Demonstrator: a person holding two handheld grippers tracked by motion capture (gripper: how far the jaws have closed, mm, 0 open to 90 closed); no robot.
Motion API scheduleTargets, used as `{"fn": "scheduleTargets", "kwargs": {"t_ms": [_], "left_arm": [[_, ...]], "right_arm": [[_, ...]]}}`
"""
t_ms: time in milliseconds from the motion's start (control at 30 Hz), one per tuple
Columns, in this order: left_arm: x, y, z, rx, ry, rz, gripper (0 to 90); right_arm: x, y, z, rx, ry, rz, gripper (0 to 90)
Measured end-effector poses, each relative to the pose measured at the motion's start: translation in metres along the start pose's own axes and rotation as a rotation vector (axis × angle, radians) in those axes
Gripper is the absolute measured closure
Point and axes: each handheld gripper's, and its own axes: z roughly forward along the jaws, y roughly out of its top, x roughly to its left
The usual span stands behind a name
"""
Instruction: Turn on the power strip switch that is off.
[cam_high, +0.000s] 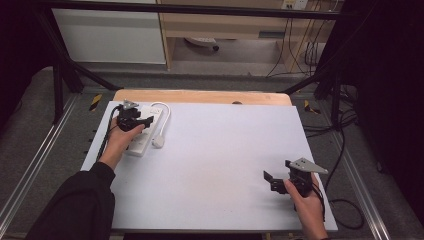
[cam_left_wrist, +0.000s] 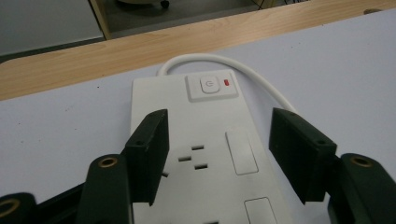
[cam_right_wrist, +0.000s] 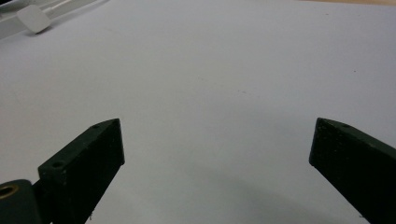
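Straddling the white power strip (cam_left_wrist: 205, 154) at the tabletop's (cam_high: 215, 165) far left corner with left tongs (cam_left_wrist: 219, 154) half open, not yet pinching it; right tongs (cam_right_wrist: 219, 172) resting wide open, empty.

Power strip (cam_left_wrist: 205, 154) between parted jaws

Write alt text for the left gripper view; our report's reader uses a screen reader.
The left gripper straddles a white power strip on a pale table, its black jaws apart, one on either side. Beyond them are the strip's power button, a red light and its white cord.
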Motion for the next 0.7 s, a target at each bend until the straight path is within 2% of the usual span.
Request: {"fn": "scheduleTargets", "kwargs": {"t_ms": [100, 400, 500, 533, 600, 700], "left_arm": [[-0.0029, 0.0002, 0.0011, -0.003, 0.005, 0.016, 42.0], [-0.0027, -0.0005, 0.0037, -0.013, -0.003, 0.003, 53.2], [-0.0028, 0.0002, 0.0025, -0.021, -0.007, 0.011, 61.3], [-0.0028, 0.0004, 0.0021, -0.025, -0.013, 0.014, 61.3], [-0.0027, 0.0008, 0.001, -0.031, -0.027, 0.022, 69.7], [-0.003, 0.0016, 0.0006, -0.043, -0.037, 0.019, 72.8]], "right_arm": [[0.0001, -0.0001, 0.0005, 0.002, 0.001, 0.002, 3.6], [0.0001, 0.0, 0.0004, 0.003, 0.003, 0.002, 3.6], [0.0003, 0.0, 0.0007, 0.004, 0.005, 0.001, 3.6], [0.0003, 0.0, 0.0007, 0.004, 0.005, 0.001, 3.6], [0.0004, 0.0001, 0.0006, 0.004, 0.007, 0.002, 3.5], [0.0008, 0.0, 0.001, 0.008, 0.01, -0.003, 3.4]]}}
